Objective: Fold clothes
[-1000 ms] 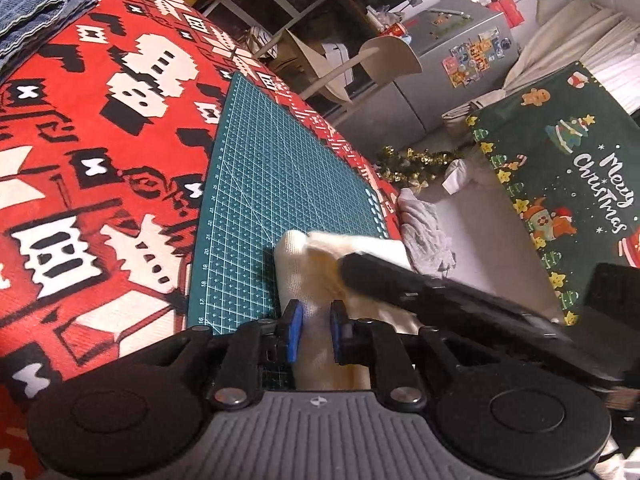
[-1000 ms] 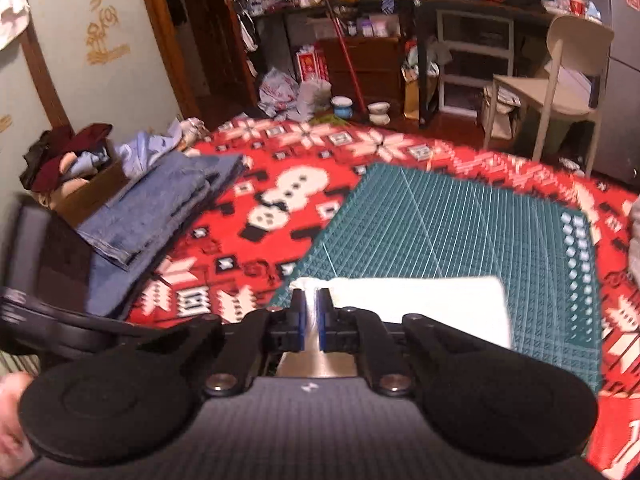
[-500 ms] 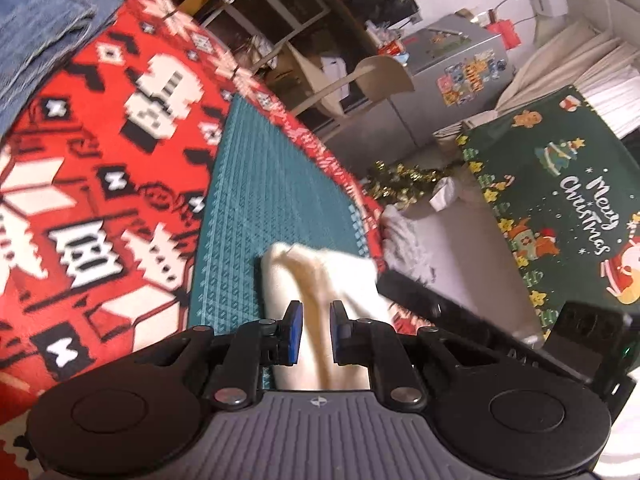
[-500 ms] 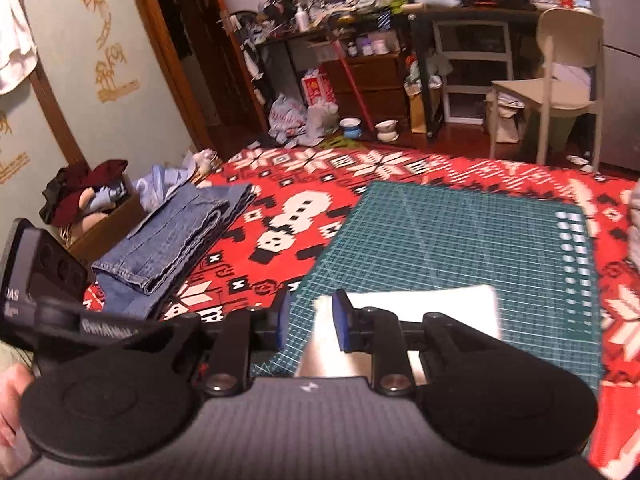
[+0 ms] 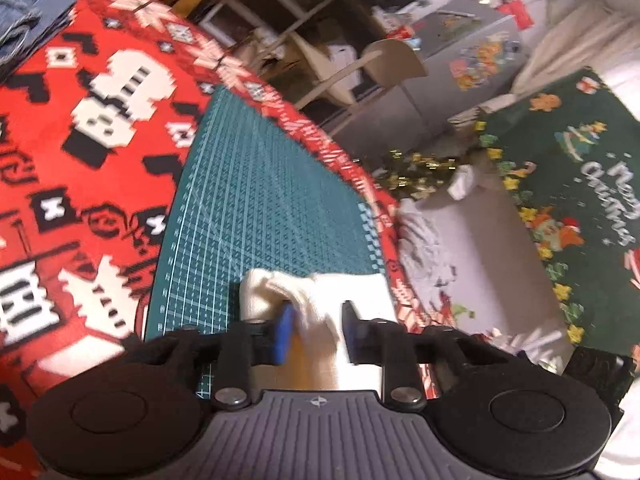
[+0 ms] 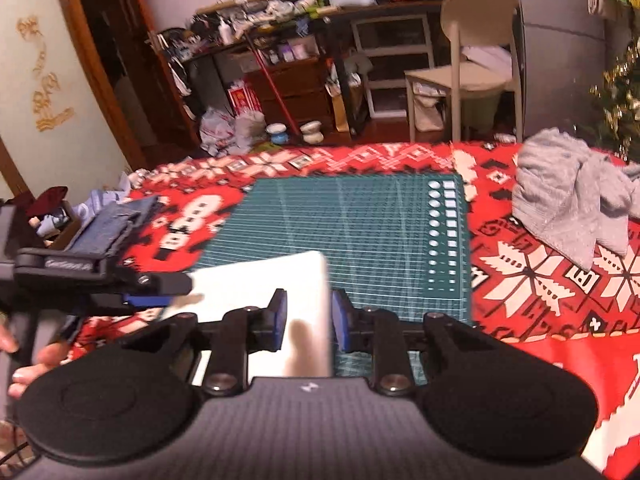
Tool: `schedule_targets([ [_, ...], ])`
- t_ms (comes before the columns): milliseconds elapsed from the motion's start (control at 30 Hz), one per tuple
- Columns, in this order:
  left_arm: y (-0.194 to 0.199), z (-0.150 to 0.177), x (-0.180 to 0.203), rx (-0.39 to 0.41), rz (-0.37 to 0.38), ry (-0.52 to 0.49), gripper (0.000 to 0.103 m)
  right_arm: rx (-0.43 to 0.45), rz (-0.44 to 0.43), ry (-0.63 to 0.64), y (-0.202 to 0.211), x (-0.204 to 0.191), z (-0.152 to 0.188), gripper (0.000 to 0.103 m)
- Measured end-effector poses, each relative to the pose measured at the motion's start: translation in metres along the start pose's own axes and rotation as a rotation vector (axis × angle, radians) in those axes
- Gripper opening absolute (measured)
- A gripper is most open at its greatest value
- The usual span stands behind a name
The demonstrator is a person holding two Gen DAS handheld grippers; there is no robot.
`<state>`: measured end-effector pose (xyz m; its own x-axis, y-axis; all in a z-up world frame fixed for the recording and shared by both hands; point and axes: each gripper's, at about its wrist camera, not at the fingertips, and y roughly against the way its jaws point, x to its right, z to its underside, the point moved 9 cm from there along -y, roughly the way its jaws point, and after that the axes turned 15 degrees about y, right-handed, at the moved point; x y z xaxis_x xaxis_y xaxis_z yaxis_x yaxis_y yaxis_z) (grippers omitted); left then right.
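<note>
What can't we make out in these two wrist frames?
- Left wrist view: near part of the white cloth is hidden behind the left gripper; whether its closing jaws pinch the fabric is lost to blur.
- Right wrist view: the cloth's near edge is covered by the right gripper.
- Right wrist view: the folded jeans are partly blocked by the left gripper.

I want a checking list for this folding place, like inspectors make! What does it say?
Surface: green cutting mat on a red patterned blanket.
Job's things: white cloth folded at the mat's near edge.
Clutter: grey garment crumpled on the blanket; jeans stacked across the mat from it.
Grippers: left gripper jaws apart, cloth between; right gripper jaws apart over the cloth's edge.
Cables: nothing seen.
Surroundings: chair, fridge, crowded desk.
</note>
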<state>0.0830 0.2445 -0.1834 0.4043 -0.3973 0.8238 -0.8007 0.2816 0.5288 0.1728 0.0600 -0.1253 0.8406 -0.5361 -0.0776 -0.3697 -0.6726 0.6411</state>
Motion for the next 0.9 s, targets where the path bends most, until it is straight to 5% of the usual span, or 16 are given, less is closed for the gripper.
schedule_targets([
  [233,0.019,0.008,0.016,0.111,-0.110,-0.074,0.007,-0.030,-0.063,-0.055,-0.042,0.012,-0.006,0.028],
  [367,0.013,0.008,0.008,0.105,-0.185,-0.106,0.007,-0.046,-0.061,-0.037,-0.057,0.010,0.001,0.032],
  [633,0.005,0.005,0.005,0.093,-0.205,-0.132,0.007,-0.026,-0.001,0.003,-0.045,0.011,0.002,0.034],
  [767,0.006,0.003,0.001,0.073,-0.184,-0.097,0.008,0.014,-0.019,0.076,-0.021,-0.012,-0.003,0.016],
  [900,0.006,0.001,-0.002,0.055,-0.163,-0.042,0.008,-0.019,-0.020,0.166,-0.014,-0.043,0.013,0.011],
])
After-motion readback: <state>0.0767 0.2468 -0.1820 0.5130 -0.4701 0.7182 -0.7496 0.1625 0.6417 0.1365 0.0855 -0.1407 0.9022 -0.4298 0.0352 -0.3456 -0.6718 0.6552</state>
